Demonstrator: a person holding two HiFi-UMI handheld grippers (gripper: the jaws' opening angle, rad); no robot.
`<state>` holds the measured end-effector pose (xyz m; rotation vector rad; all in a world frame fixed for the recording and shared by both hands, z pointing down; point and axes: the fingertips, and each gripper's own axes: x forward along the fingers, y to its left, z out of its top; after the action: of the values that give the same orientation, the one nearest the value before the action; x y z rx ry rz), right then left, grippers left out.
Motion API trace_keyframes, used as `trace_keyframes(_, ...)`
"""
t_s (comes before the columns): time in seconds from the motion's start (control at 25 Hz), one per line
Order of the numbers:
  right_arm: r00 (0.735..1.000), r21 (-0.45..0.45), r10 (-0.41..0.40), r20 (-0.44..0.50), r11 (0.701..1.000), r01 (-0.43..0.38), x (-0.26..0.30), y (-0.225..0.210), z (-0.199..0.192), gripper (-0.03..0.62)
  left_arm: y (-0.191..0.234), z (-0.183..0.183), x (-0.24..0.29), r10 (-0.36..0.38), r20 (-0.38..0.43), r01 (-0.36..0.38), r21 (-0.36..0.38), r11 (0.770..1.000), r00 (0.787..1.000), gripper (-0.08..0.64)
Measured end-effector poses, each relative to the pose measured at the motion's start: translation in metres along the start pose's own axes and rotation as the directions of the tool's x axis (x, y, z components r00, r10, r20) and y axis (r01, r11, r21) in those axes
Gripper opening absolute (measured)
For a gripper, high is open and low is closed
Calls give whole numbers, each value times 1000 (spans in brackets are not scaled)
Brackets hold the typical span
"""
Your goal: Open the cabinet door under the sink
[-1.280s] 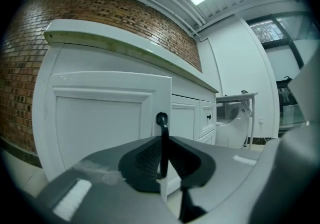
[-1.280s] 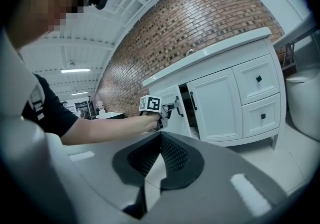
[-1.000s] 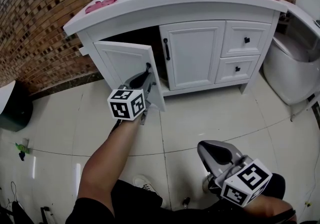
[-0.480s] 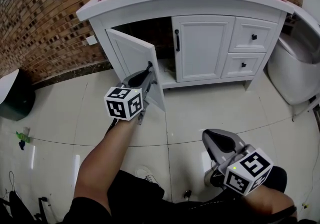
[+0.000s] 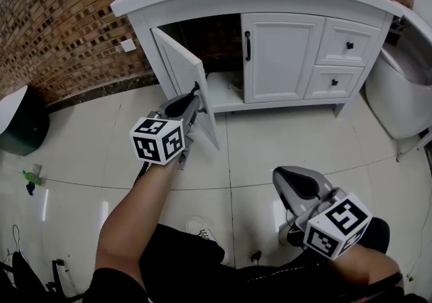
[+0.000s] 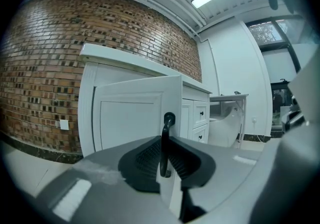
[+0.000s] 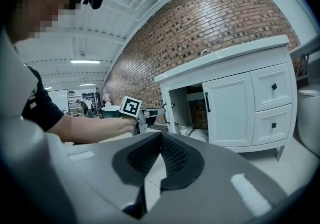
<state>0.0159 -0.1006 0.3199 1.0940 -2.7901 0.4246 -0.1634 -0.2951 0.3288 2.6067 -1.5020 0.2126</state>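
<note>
White-painted door (image 5: 185,75): hinged panel of the vanity cabinet (image 5: 283,52) under the sink, in the upper middle of the head view; it already stood well out, with the dark interior showing behind it.
Handling: judged rigid and fairly light, swinging freely on its hinges; the painted face was likely slick and a poor place to pinch.
Hold point: slim black bar handle (image 6: 164,143) at the door's free edge, stiff and probably metal; a pull along the door's arc should suit it.
Left tongs (image 6: 164,157): clenched around that handle, which stood upright between the ribbed pads.
Right tongs (image 7: 159,144): closed on nothing, at the lower right of the head view, well apart from the cabinet.
Writing: none was legible; no brand showed on the cabinet or the drawers (image 5: 361,38); each marker cube (image 5: 157,140) bore only black-and-white squares.
</note>
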Motion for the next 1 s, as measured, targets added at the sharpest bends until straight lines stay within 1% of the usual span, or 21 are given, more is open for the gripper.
trace_keyframes(0.24,1000,-5,16,-11,1000,-16,4,7,-1,8,13,-3,-24,25,-7,-25,10,1000,1000,40)
trace_keyframes(0.68,1000,-13,15,-19,1000,-15,8,12,-4,8,49,-9,-66,81,-38,-80,25,996,996,32)
trace_keyframes(0.8,1000,-11,13,-19,1000,-14,7,13,-5,8,68,-11,-82,114,-54,-113,29,993,992,26)
trace_keyframes(1.0,1000,-12,1,-15,1000,-1,5,8,-8,8,101,-15,-106,190,-59,-189,21,982,980,18)
